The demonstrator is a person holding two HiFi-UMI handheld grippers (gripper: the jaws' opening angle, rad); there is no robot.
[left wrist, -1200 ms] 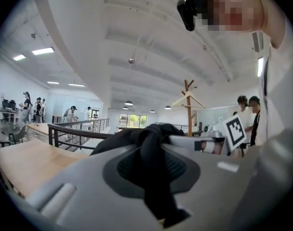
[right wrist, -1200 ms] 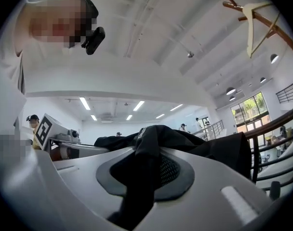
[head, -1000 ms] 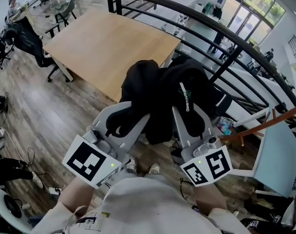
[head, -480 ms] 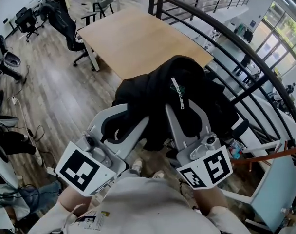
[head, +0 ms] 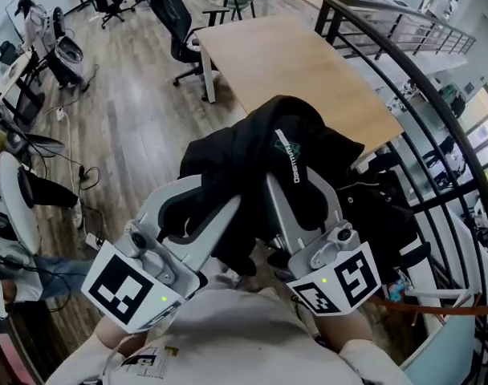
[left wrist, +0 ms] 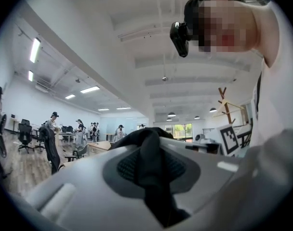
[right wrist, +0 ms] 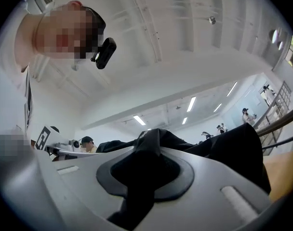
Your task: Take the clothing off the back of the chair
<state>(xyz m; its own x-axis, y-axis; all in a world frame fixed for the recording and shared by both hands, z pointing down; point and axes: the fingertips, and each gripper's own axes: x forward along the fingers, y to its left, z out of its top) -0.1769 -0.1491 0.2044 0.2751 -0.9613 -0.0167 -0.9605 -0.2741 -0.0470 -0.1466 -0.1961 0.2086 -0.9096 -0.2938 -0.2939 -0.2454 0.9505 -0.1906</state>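
Observation:
A black garment [head: 260, 155] with a green and white logo hangs bunched in the air in front of me, held from both sides. My left gripper [head: 216, 189] is shut on a fold of it, and dark cloth [left wrist: 153, 177] runs down between its grey jaws in the left gripper view. My right gripper [head: 288, 181] is shut on another fold, with the cloth [right wrist: 141, 177] pinched between its jaws. A dark chair back [head: 388, 215] with white parts stands low at the right, apart from the lifted garment.
A wooden table [head: 308, 62] stands ahead, and a black metal railing [head: 412, 79] curves along the right. Black office chairs [head: 168, 14] stand at the back left. Cables and gear lie on the wooden floor at the left [head: 35, 191].
Both grippers have swung to the left and a little upward with the garment. The table and railing have slid to the right in the head view. Both grips are unchanged.

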